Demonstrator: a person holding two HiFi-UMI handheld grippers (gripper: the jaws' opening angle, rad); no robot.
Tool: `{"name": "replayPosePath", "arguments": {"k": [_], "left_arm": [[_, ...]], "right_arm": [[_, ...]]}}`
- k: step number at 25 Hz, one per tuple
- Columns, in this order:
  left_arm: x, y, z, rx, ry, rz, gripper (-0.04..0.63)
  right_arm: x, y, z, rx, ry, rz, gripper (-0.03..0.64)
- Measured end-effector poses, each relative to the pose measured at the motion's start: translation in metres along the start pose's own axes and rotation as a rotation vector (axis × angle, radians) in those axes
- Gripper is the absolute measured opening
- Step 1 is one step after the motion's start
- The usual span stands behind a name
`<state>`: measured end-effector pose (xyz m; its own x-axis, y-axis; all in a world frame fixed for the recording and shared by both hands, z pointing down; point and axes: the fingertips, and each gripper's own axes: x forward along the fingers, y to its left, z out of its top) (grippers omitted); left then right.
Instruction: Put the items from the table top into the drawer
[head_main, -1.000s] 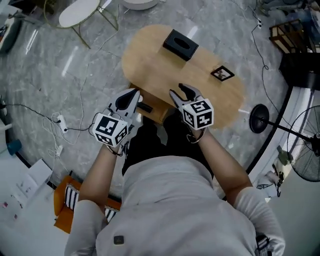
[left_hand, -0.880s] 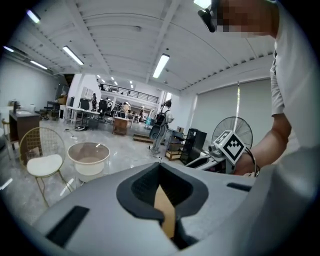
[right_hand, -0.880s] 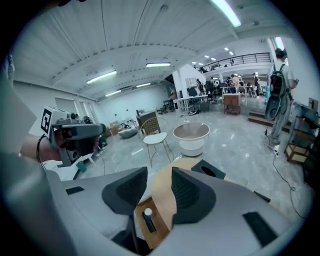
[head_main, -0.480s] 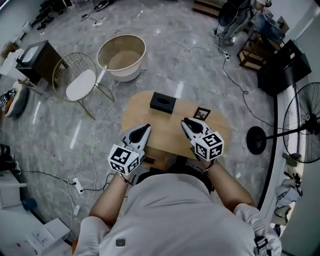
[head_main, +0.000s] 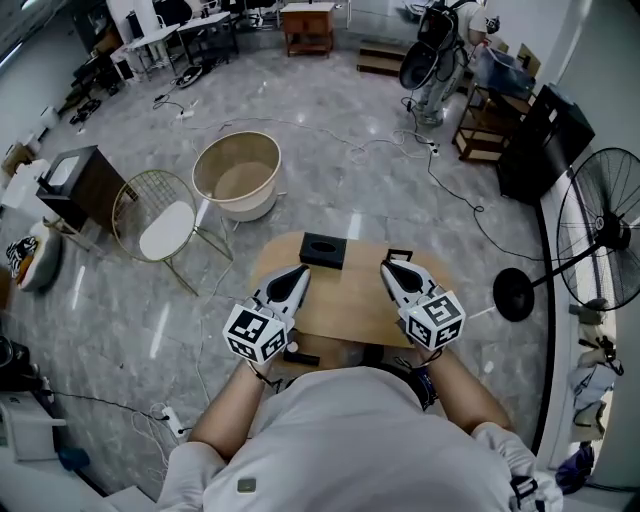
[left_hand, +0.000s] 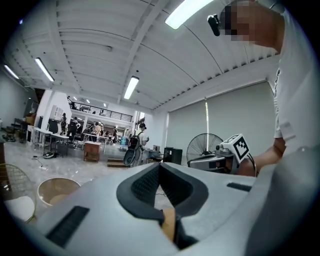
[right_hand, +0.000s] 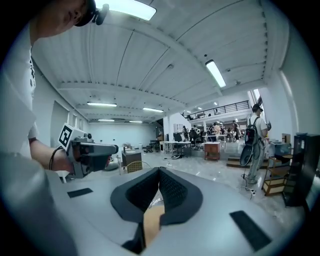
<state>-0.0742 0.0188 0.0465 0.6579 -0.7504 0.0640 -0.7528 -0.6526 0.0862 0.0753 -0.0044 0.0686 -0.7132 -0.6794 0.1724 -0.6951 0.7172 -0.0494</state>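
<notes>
From the head view I look down on an oval wooden table (head_main: 350, 295). On its far side lie a black box (head_main: 322, 250) and a small dark picture frame (head_main: 399, 256), the frame partly hidden behind my right gripper. A drawer front (head_main: 305, 356) with a black handle shows under the table's near edge. My left gripper (head_main: 299, 273) and right gripper (head_main: 389, 268) are held high above the table, pointing level. Both are shut and empty: the left gripper (left_hand: 160, 166) has its pads touching, and the right gripper (right_hand: 160, 171) has just been closing on nothing.
On the floor beyond the table stand a round beige tub (head_main: 237, 175) and a wire chair with a white seat (head_main: 165, 225). A floor fan (head_main: 603, 228) with a black base (head_main: 513, 295) is at the right. A dark cabinet (head_main: 75, 185) and cables lie to the left.
Both grippers have risen well above the table, which now looks smaller and farther below. The right jaws went from open to shut. The left jaws stayed shut.
</notes>
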Motion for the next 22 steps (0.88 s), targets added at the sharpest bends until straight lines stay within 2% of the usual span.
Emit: {"name": "replayPosePath", "arguments": {"k": [8,15,22], "left_arm": [[-0.009,-0.014,0.013,0.022,0.008,-0.091,0.009],[-0.01,-0.033,0.014,0.024,-0.01,-0.09,0.009],[0.004,-0.083,0.028,0.042,-0.027,-0.083,0.009]], "right_arm": [[-0.033,0.018,0.009,-0.012,-0.008,-0.056,0.028],[-0.058,0.012,0.007,-0.03,-0.002,-0.058,0.026],[-0.109,-0.006,0.012,-0.056,-0.009,-0.046,0.026]]}}
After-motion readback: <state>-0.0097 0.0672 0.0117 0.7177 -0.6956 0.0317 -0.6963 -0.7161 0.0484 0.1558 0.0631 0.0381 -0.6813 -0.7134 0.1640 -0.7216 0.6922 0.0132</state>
